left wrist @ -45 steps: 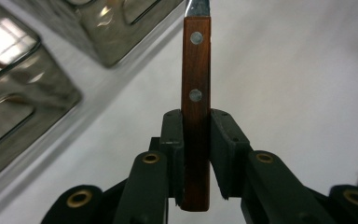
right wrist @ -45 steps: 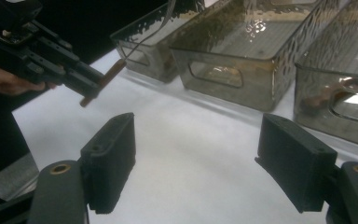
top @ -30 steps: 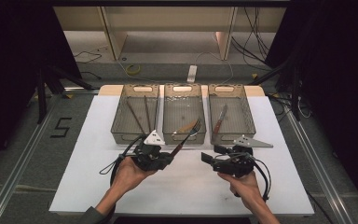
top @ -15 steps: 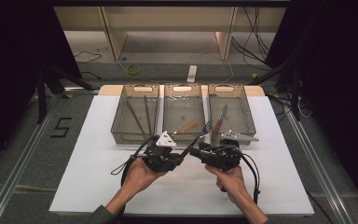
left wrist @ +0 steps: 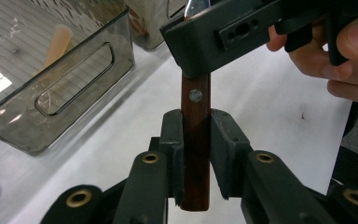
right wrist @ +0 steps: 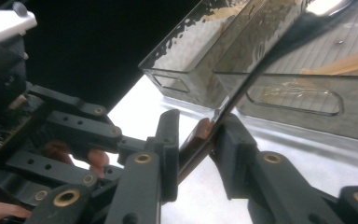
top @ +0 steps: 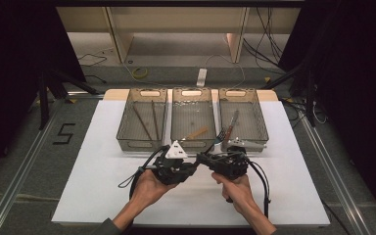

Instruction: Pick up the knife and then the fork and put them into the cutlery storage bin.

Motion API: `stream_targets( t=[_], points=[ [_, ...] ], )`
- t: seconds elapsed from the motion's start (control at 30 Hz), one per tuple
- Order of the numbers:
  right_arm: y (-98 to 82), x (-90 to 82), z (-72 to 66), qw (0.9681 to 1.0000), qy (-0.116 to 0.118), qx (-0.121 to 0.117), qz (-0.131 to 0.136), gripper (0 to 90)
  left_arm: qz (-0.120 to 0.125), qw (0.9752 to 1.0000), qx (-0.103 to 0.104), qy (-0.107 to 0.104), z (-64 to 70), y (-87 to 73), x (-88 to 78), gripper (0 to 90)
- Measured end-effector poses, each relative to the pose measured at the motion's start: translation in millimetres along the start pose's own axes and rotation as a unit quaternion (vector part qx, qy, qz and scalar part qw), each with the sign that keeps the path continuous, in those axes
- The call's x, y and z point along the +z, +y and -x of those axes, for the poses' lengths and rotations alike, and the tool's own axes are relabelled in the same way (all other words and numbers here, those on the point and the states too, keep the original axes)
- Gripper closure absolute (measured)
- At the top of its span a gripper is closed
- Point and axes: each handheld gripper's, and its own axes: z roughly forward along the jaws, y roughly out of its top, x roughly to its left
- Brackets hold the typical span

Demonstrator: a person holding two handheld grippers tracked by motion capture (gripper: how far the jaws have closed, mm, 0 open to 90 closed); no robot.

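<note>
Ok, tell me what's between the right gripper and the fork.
Nothing visible. The right gripper has just been closing its jaws and grips the fork, further along its wooden handle than the left gripper, which clamps the end.

The fork's reddish-brown wooden handle [left wrist: 196, 140] carries a silver rivet; both matte black grippers' jaws are dark; smoky translucent grey bins [top: 142, 117] sit on a plain white tabletop [top: 93, 186].

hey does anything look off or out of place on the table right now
Nothing spilled or damaged. The one oddity: a wooden-handled fork is off the table, pinched between both grippers, left gripper and right gripper, in front of the three bins.
</note>
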Motion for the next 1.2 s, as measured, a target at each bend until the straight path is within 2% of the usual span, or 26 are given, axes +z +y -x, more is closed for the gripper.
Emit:
stream_targets(
  t=[0.2,0.23,0.3,0.33,0.4,0.57,0.67,0.73,0.9,1.0,1.2],
  points=[
    [0.8,-0.8,-0.8,0.9995,0.026,0.020,0.001,80.5,0.003,1.0000,0.000,-0.006,0.7,-2.5,3.8,73.5],
    [1.2,-1.4,-2.0,0.9997,0.021,0.011,0.002,80.7,0.007,0.9999,-0.006,-0.012,-0.3,-2.4,3.5,72.3],
    [3.0,-3.6,-2.2,0.9998,0.020,0.008,0.002,80.8,0.000,0.9999,-0.009,-0.014,-2.2,-1.2,2.7,59.3],
    [4.7,-5.5,-1.7,0.9998,0.020,0.008,-0.001,80.8,0.002,0.9999,-0.002,-0.014,-3.0,-1.1,1.1,52.5],
    [8.9,-10.6,0.8,1.0000,0.006,-0.005,0.005,80.8,0.011,0.9999,-0.002,-0.011,-5.4,-1.6,-4.0,43.5],
    [23.5,-28.9,18.0,0.9996,-0.025,0.006,0.012,80.9,0.026,0.9996,-0.007,-0.001,-17.1,-6.6,-14.0,29.8],
    [32.5,-39.8,29.4,0.9989,-0.042,0.012,0.018,80.8,0.035,0.9993,-0.010,0.010,-23.3,-12.2,-17.7,24.6],
    [39.8,-47.5,38.1,0.9980,-0.055,0.019,0.024,80.8,0.038,0.9991,-0.005,0.015,-27.3,-16.2,-20.5,21.7],
    [56.7,-59.6,54.7,0.9959,-0.080,0.028,0.032,80.8,0.044,0.9984,-0.020,0.027,-39.3,-26.7,-30.9,18.1],
    [70.2,-65.6,67.2,0.9948,-0.085,0.048,0.031,80.8,0.049,0.9977,-0.027,0.037,-43.4,-31.4,-36.4,16.5],
    [98.5,-74.3,84.0,0.9919,-0.102,0.067,0.035,80.7,0.061,0.9962,-0.031,0.055,-50.2,-39.1,-50.1,15.5]
  ],
)
